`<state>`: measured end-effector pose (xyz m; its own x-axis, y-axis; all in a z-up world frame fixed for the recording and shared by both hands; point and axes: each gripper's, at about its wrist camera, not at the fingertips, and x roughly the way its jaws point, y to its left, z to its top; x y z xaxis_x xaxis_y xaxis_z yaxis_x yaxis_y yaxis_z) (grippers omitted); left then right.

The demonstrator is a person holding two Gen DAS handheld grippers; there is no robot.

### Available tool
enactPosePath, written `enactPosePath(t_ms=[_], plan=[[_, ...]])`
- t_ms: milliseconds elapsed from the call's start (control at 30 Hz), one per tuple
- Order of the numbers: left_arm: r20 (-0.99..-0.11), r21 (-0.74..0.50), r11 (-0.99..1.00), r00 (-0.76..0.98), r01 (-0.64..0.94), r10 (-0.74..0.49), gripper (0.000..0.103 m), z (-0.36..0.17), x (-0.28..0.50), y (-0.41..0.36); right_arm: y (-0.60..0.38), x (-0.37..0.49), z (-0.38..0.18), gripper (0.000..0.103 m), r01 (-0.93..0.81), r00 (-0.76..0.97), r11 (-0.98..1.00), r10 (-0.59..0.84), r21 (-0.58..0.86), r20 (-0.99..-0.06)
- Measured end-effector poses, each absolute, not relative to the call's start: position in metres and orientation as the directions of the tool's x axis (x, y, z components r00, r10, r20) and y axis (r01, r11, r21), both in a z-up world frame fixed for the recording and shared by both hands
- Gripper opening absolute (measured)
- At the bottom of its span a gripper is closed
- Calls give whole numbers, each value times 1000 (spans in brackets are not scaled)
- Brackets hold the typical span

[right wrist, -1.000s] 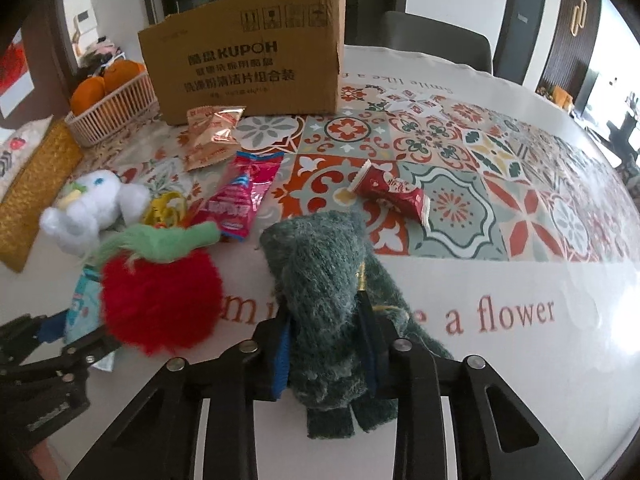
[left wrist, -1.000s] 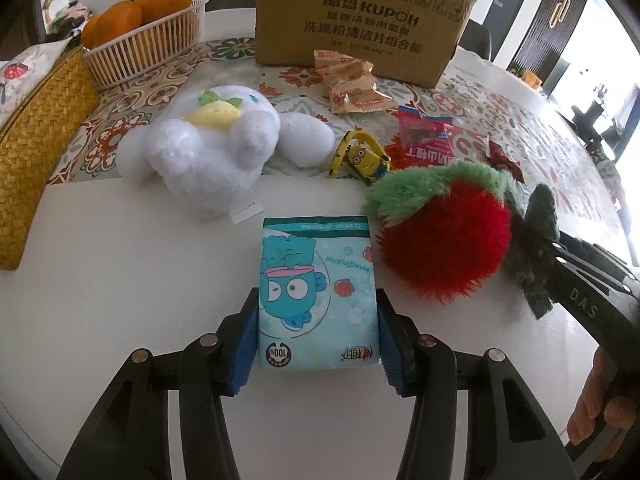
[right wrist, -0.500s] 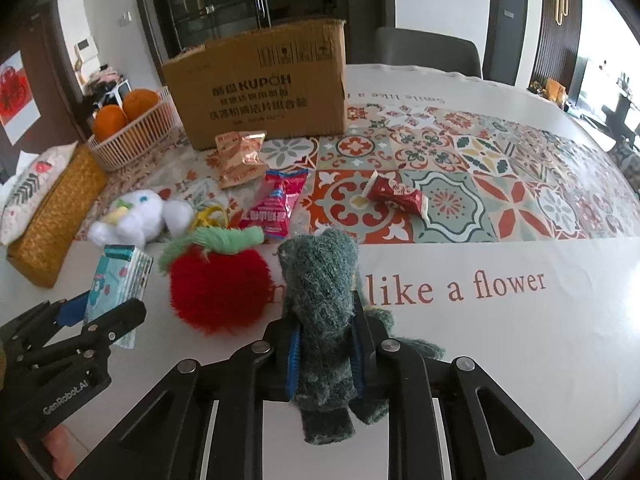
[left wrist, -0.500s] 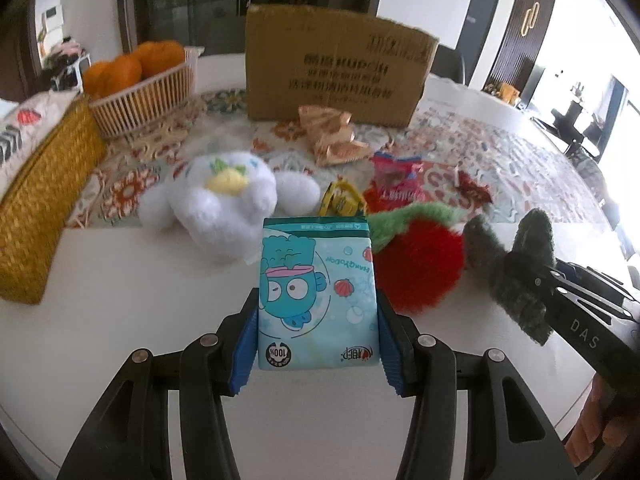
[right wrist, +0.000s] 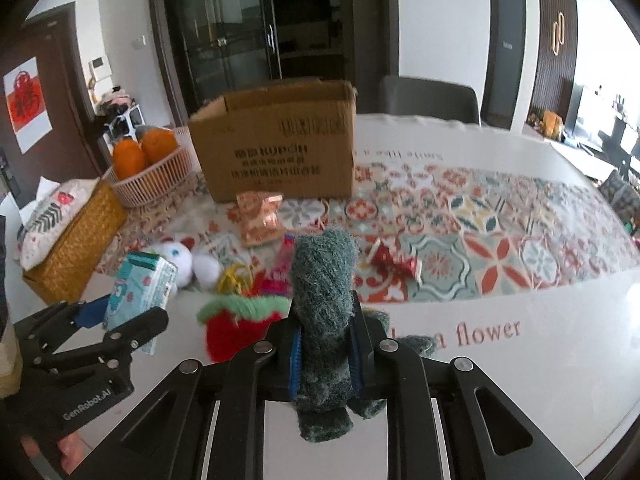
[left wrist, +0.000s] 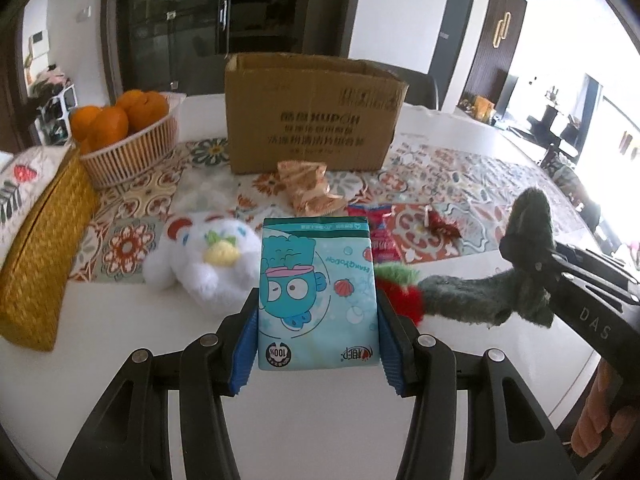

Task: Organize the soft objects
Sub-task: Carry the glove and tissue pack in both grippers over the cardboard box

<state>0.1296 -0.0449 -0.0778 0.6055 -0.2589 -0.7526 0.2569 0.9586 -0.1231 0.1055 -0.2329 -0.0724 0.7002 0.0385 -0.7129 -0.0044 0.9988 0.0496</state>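
My left gripper [left wrist: 318, 320] is shut on a light-blue tissue pack [left wrist: 316, 292] with a cartoon fish, held above the table; the pack also shows in the right wrist view [right wrist: 140, 284]. My right gripper [right wrist: 325, 344] is shut on a dark green knitted glove [right wrist: 323, 304], lifted off the table, also seen in the left wrist view [left wrist: 500, 280]. A white plush toy [left wrist: 204, 264] and a red fuzzy strawberry plush [right wrist: 236, 324] lie on the table below. An open cardboard box [left wrist: 312, 120] stands at the back.
A woven yellow basket [left wrist: 40, 248] stands at the left. A white basket of oranges [left wrist: 128, 140] sits behind it. Snack packets [left wrist: 308, 192], a pink packet [left wrist: 380, 232], a red wrapper [right wrist: 394, 260] and a yellow toy [right wrist: 234, 280] lie on the patterned cloth.
Both grippers have risen higher above the table with the tissue pack and the glove; the box's open top now comes into view. The toys on the table have not moved.
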Motion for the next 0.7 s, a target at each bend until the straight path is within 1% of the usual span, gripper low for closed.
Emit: enactPosePath(t_ms=[333,633,700], plan=[[-706,-102,948,649,302,-283,52,-40,145,-43,-224,122,-36,20,-45,756,998,62,43,-652],[-691,-145,930,639,337,-339,52,-15,168,-40,-214,143,-11,20,-100,777,994,103,40,-622],[-686,-137,931,645,340,-336,52,-10,172,-40,-213,148,-7,20,-107,777,993,111,43,-620]])
